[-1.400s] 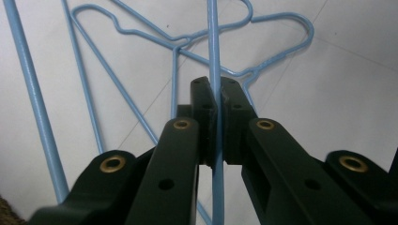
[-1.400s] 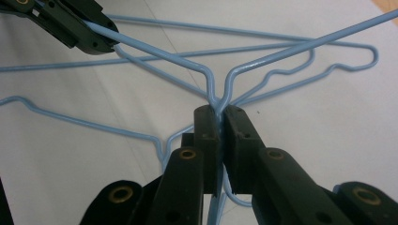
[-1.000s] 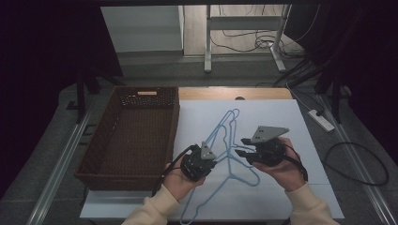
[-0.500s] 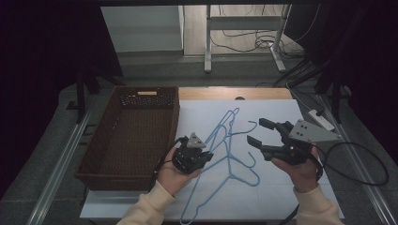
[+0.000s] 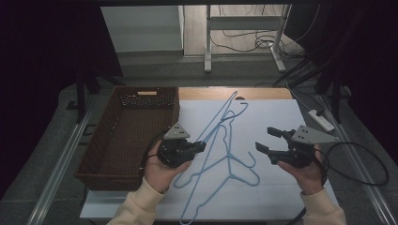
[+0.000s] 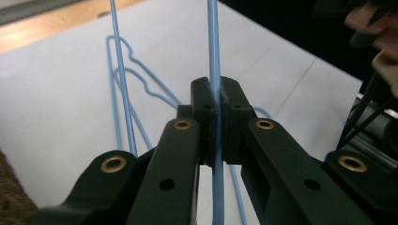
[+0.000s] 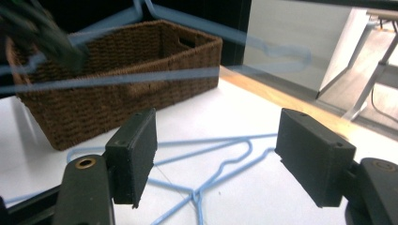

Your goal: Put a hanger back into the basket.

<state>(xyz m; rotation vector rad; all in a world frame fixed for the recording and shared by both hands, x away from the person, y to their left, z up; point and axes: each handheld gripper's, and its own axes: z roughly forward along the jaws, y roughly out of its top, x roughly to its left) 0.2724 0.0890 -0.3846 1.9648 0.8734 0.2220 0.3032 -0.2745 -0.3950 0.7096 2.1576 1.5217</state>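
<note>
Several light blue wire hangers are on the white sheet. My left gripper [image 5: 201,146] [image 6: 214,93] is shut on the wire of one blue hanger [image 5: 220,117] [image 6: 214,42], which is held tilted up off the sheet, its far end toward the back of the table. Another hanger [image 5: 240,165] [image 7: 206,185] lies flat between the two grippers, partly overlapping the raised one. My right gripper [image 5: 266,139] [image 7: 216,154] hovers at the right of the sheet, open, with nothing between its jaws. In the right gripper view the raised hanger [image 7: 141,77] crosses as a blur.
A brown wicker basket [image 5: 131,136] [image 7: 155,89] stands at the left of the table, close to my left hand. The white sheet [image 5: 281,117] covers the tabletop. Cables and a power strip [image 5: 321,119] lie on the floor at right.
My right gripper has let go, opened and pulled back to the right. My left gripper has lifted its hanger, so the far end now stands higher and farther back.
</note>
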